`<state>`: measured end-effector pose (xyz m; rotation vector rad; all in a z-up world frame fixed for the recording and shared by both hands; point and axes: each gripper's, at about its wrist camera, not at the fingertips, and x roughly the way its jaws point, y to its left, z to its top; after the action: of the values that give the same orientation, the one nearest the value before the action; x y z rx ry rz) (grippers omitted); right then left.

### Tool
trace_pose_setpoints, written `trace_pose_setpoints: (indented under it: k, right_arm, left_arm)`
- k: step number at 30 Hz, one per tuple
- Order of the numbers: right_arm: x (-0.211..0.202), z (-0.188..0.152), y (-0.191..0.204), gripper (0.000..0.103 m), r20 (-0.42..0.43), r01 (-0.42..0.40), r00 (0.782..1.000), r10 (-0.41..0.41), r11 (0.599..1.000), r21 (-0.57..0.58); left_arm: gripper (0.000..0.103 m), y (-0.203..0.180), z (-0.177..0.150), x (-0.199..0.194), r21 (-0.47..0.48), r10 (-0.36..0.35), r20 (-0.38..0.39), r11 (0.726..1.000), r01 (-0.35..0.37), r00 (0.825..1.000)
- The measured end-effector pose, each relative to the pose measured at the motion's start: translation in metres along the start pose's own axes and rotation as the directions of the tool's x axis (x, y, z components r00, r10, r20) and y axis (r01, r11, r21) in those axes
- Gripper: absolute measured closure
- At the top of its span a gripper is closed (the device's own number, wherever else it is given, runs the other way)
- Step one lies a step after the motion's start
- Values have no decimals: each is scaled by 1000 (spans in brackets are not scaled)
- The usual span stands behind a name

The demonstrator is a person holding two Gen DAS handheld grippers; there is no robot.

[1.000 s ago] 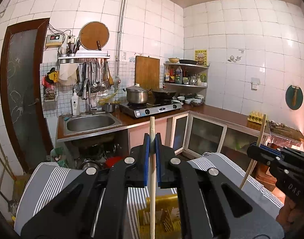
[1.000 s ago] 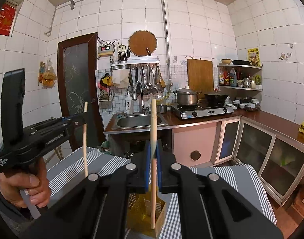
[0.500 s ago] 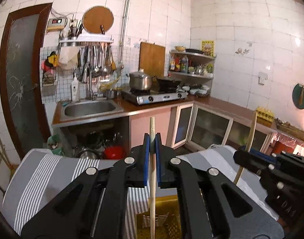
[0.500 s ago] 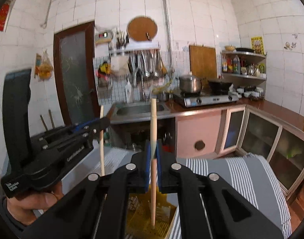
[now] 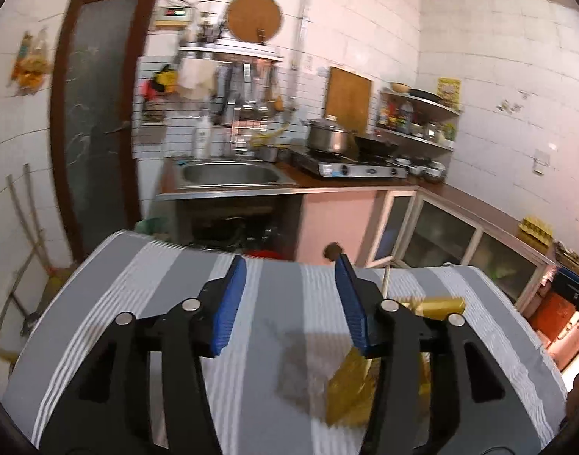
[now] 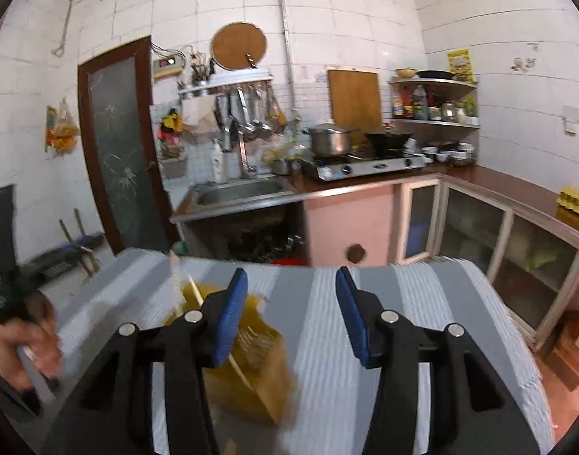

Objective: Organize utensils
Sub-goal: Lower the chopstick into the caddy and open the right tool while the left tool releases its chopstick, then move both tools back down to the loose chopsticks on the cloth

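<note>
A yellow perforated utensil basket (image 5: 350, 390) stands on the grey and white striped cloth (image 5: 282, 288), low right in the left wrist view. It also shows in the right wrist view (image 6: 251, 371), low left, with wooden chopsticks (image 6: 193, 288) standing in it. One chopstick tip (image 5: 385, 278) sticks up behind the right finger in the left wrist view. My left gripper (image 5: 289, 295) is open and empty above the cloth, left of the basket. My right gripper (image 6: 291, 299) is open and empty, right of the basket. The left gripper's handle (image 6: 9, 265) and the hand on it show at the far left.
Beyond the cloth is a kitchen counter with a steel sink (image 6: 240, 189), a gas stove (image 6: 365, 165) with a pot and a wok, and glass-door cabinets (image 6: 475, 227) to the right. A dark door (image 6: 119, 144) is at the left.
Both grippers held a chopstick upright and have opened; the chopsticks now stand in the yellow basket. The left gripper has shifted left of the basket, the right gripper right of it.
</note>
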<state>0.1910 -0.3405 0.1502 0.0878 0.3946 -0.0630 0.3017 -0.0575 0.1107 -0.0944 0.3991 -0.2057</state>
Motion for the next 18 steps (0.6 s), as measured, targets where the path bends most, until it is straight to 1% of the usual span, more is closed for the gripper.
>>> trace_pose_setpoints:
  k: [2,4,5,6,7,10,11,13,14,16,18]
  right_arm:
    - [-16,-20,-18,54,-27,24,999,-23,999,31]
    - [-30,-44,-30,54,-57,43,998,-41,998,43]
    - [-38,-58,-35,54,-73,52,996,-49,998,43]
    - [-44,-70,-37,54,-88,57,995,-52,997,45]
    - [-54,-87,-39,54,-111,64,992,-59,997,45]
    - [-84,-134,-39,54,-158,82,985,-75,996,39]
    - [-94,-147,-37,54,-168,89,982,-82,995,35]
    - [-114,-176,-34,54,-200,111,975,-101,993,38]
    - [-123,-188,-34,54,-215,118,971,-105,992,48]
    - [-138,-212,-32,54,-252,120,963,-97,990,75]
    - [-147,-227,-31,54,-272,116,958,-87,989,95]
  left_arm:
    - [49,13,-21,-17,-18,5,-18,1000,-6,1000]
    - [49,26,-50,-32,-43,18,-75,999,-21,997]
    - [49,28,-59,-37,-46,18,-92,999,-23,996]
    - [49,29,-75,-45,-44,21,-120,999,-26,993]
    - [49,30,-92,-54,-37,18,-147,999,-24,989]
    - [49,28,-133,-81,-18,34,-194,999,-38,980]
    - [49,24,-152,-96,9,54,-209,999,-53,976]
    - [48,20,-178,-118,55,74,-226,997,-63,971]
    - [47,20,-190,-129,54,76,-242,996,-65,967]
    - [46,22,-217,-150,22,58,-298,998,-54,953]
    - [46,21,-232,-160,10,59,-339,998,-59,939]
